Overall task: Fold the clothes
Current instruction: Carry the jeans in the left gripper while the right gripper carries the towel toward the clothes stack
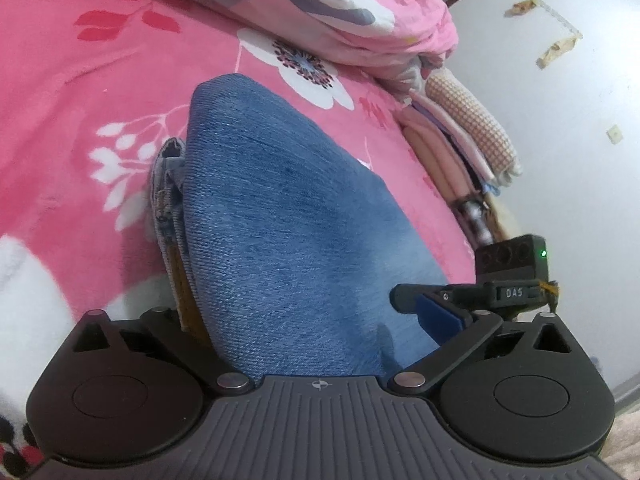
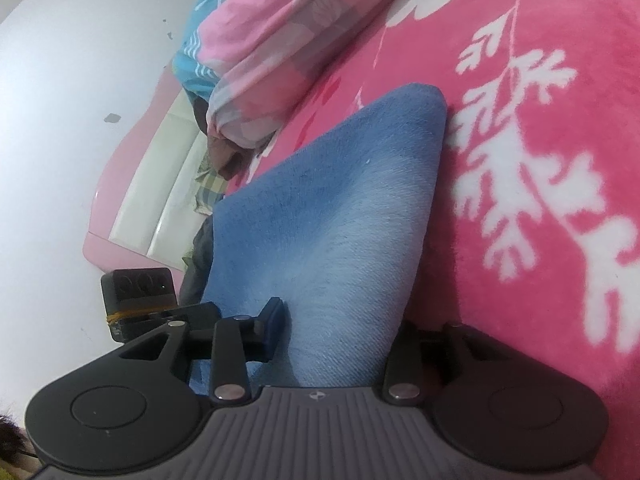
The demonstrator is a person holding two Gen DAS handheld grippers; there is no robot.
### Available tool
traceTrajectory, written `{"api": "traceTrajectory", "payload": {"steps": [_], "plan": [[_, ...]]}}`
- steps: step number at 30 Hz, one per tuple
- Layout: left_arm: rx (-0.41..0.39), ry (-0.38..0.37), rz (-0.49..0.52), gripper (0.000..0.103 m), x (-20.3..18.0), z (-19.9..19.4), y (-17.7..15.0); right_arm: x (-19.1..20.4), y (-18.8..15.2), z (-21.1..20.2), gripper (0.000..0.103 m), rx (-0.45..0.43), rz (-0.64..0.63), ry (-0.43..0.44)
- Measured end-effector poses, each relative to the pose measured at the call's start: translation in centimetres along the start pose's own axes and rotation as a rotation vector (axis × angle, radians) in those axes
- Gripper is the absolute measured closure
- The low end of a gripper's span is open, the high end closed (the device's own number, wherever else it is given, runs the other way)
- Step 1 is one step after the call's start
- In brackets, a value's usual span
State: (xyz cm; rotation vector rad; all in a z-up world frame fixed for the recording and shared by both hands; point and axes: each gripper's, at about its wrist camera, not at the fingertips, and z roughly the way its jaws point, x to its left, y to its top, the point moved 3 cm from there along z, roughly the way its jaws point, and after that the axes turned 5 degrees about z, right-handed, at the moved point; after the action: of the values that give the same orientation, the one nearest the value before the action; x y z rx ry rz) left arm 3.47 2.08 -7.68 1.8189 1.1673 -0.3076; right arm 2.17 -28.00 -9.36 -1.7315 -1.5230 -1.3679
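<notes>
A folded pair of blue jeans [image 1: 288, 208] lies on the pink flowered blanket [image 1: 80, 100], pale waistband edge at its left side. My left gripper [image 1: 292, 304] straddles its near end with jaws spread wide. The blue-padded right finger [image 1: 436, 316] stands at the denim's right edge and the left finger is hidden behind the waistband side. In the right wrist view the same jeans [image 2: 340, 200] run up between the fingers of my right gripper [image 2: 344, 320]. It is shut on them: the blue-padded left finger [image 2: 272, 328] presses the denim, while the other finger is hidden under the cloth.
A bunched pink quilt [image 1: 340, 12] lies beyond the jeans. A stack of folded cloths [image 1: 464, 136] sits at the bed's right edge by a white wall [image 1: 560, 160]. In the right wrist view, a pink and white headboard [image 2: 140, 184] and a teal cloth [image 2: 200, 52] are at left.
</notes>
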Motion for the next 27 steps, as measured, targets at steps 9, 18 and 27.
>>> {"api": "traceTrajectory", "payload": {"steps": [9, 18, 27], "plan": [[0.002, 0.039, -0.033, 0.000, -0.3, 0.1, 0.3, 0.1, -0.5, -0.2, 0.065, -0.021, -0.040, -0.005], [-0.013, 0.064, -0.031, 0.000, -0.5, 0.0, 0.0, 0.1, -0.7, -0.1, 0.065, -0.030, -0.058, -0.006], [0.001, 0.110, 0.042, 0.002, -1.4, 0.5, 0.1, 0.7, -0.7, 0.3, 0.063, -0.037, -0.071, -0.035]]}}
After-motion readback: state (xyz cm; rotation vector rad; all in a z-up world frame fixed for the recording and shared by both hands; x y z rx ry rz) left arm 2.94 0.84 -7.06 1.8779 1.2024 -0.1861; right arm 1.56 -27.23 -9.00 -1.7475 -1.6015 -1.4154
